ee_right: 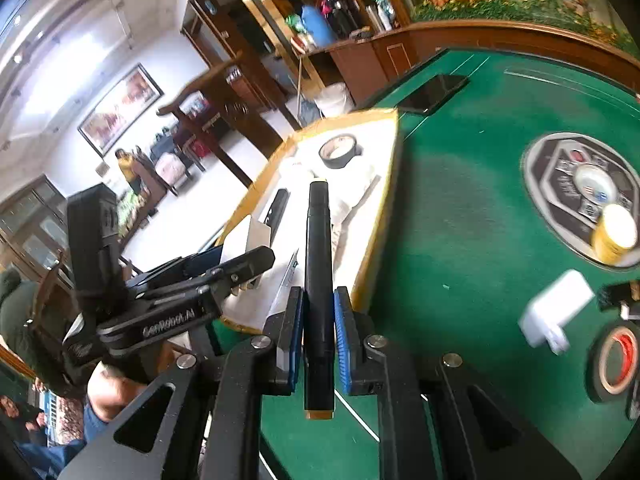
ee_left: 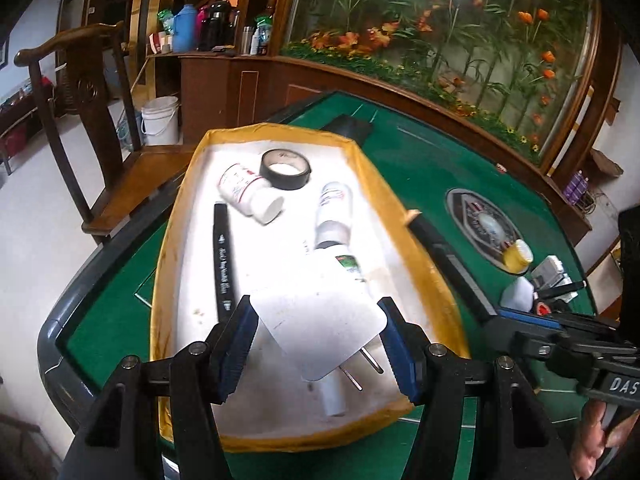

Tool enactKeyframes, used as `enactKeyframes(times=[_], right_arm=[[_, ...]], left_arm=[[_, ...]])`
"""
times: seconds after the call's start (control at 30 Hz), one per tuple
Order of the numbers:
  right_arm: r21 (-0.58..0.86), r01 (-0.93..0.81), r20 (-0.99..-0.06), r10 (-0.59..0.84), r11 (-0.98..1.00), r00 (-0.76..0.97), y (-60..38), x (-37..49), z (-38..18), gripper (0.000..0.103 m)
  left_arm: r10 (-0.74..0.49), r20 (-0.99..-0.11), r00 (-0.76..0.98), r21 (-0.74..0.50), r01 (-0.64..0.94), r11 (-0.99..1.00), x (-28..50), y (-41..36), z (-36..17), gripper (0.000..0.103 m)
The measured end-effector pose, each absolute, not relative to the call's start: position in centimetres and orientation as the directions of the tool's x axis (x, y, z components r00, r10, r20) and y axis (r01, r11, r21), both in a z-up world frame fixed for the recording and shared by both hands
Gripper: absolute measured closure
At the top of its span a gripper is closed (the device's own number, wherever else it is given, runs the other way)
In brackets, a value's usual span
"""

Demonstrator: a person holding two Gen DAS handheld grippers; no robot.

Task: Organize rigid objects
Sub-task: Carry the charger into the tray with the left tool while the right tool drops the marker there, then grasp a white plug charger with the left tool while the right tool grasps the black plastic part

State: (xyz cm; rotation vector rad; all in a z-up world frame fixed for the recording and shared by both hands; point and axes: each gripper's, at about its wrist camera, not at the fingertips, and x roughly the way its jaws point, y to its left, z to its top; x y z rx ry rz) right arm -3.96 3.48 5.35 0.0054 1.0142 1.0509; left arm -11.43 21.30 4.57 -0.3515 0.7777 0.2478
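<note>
My left gripper is shut on a white plug charger with its two prongs toward me, held over the near end of a yellow-rimmed white tray. In the tray lie a black tape roll, two white bottles, a black marker and a green-labelled tube. My right gripper is shut on a black marker with tan ends, which points at the tray's right rim. The left gripper shows to its left.
On the green felt table to the right are a yellow jar, a second white charger, a red-and-black tape roll and a round centre panel. A black phone lies beyond the tray. A wooden chair stands left.
</note>
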Motion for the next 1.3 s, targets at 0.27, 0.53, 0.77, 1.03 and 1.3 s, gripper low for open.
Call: enactKeyframes(times=[0.27,0.53,0.77,1.03,1.3], right_arm=[[0.343,-0.694,-0.761,0.62,0.633,0.19,8.2,-3.7,3.5,0.089],[0.283,-0.675,-0.792,0.563,0.681,0.235,10.0,-3.4,2.7,0.089],[0.27,-0.684,-0.796,0.557,0.678,0.238,10.1,-3.5,2.5,0.089],[0.313,-0.681,-0.775,0.593,0.662,0.219,9.1,-3.4,3.4,0.078],[0.406,-0.665,-0.692,0.686,0.627,0.224,3.3,-3.1,6.2,0.074]], left_arm=[[0.096,-0.737,0.67,-0.207,-0.359,0.91,-11.2,22.4,3.2,0.038],[0.137,-0.743,0.656,-0.16,-0.372,0.914,-11.1,22.5,2.5,0.038],[0.126,-0.747,0.653,-0.171,-0.372,0.912,-11.4,23.1,2.5,0.036],[0.119,-0.736,0.666,-0.197,-0.379,0.904,-11.7,23.2,3.5,0.027],[0.098,-0.699,0.709,-0.193,-0.319,0.928,-12.3,21.2,6.4,0.027]])
